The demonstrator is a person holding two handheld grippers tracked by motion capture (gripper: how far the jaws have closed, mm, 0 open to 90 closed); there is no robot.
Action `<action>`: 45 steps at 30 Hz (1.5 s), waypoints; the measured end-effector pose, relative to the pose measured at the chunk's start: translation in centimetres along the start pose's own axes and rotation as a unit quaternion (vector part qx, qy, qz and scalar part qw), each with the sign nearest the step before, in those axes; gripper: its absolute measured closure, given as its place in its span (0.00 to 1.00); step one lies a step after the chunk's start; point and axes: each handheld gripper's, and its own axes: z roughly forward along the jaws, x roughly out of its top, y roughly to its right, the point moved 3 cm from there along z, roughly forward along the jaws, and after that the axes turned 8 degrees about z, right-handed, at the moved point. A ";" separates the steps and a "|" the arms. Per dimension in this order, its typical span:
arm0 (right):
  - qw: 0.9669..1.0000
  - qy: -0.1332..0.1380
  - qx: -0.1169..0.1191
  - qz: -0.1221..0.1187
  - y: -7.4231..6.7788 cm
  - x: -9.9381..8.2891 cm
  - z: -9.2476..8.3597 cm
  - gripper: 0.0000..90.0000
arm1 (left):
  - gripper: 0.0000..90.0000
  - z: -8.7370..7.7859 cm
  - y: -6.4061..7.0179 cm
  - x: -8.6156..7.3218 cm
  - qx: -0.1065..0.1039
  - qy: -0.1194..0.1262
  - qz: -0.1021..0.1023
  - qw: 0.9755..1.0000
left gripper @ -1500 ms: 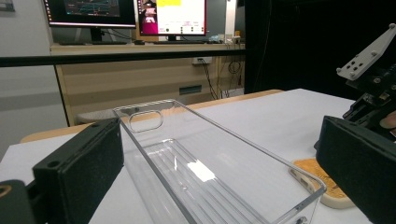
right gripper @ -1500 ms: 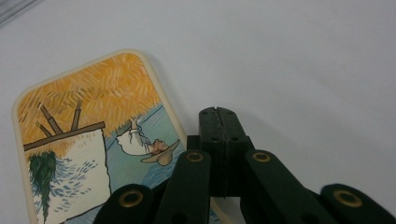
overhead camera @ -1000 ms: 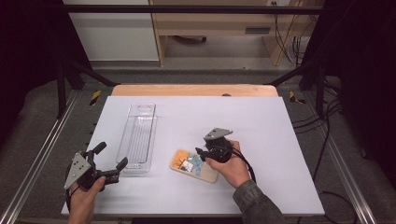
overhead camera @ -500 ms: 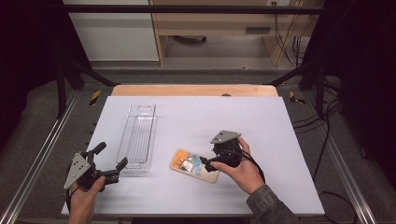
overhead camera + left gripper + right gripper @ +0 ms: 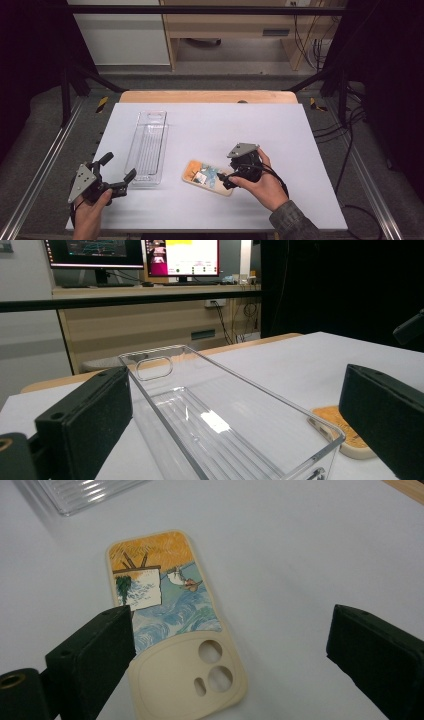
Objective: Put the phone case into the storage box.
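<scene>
Likely pre-grasp: both grippers gape empty, right gripper (image 5: 234, 179) over the phone case (image 5: 172, 625), needing closure; tray (image 5: 148, 146) at ten o'clock of it.

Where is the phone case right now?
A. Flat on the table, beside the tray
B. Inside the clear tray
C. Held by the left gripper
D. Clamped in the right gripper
A: the phone case lies flat on the white table, outside the clear tray; the right gripper hangs open over it.
</scene>
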 end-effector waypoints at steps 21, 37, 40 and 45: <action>0.997 -0.066 0.008 -0.027 -0.1 -2.1 1.5 0.06 | 0.00 0.0 0.1 0.0 -0.002 -0.001 0.001 1.000; 0.994 -0.101 0.018 -0.031 -0.4 -2.8 2.6 0.07 | 0.00 0.0 0.1 0.0 -0.002 -0.001 0.001 1.000; 0.994 -0.107 0.021 -0.030 -0.4 -2.8 2.8 0.07 | 0.00 0.0 0.1 0.0 -0.003 -0.001 0.001 1.000; 0.993 -0.110 0.020 -0.034 -0.3 -2.9 3.0 0.07 | 0.00 0.0 0.1 0.0 -0.003 0.000 0.000 1.000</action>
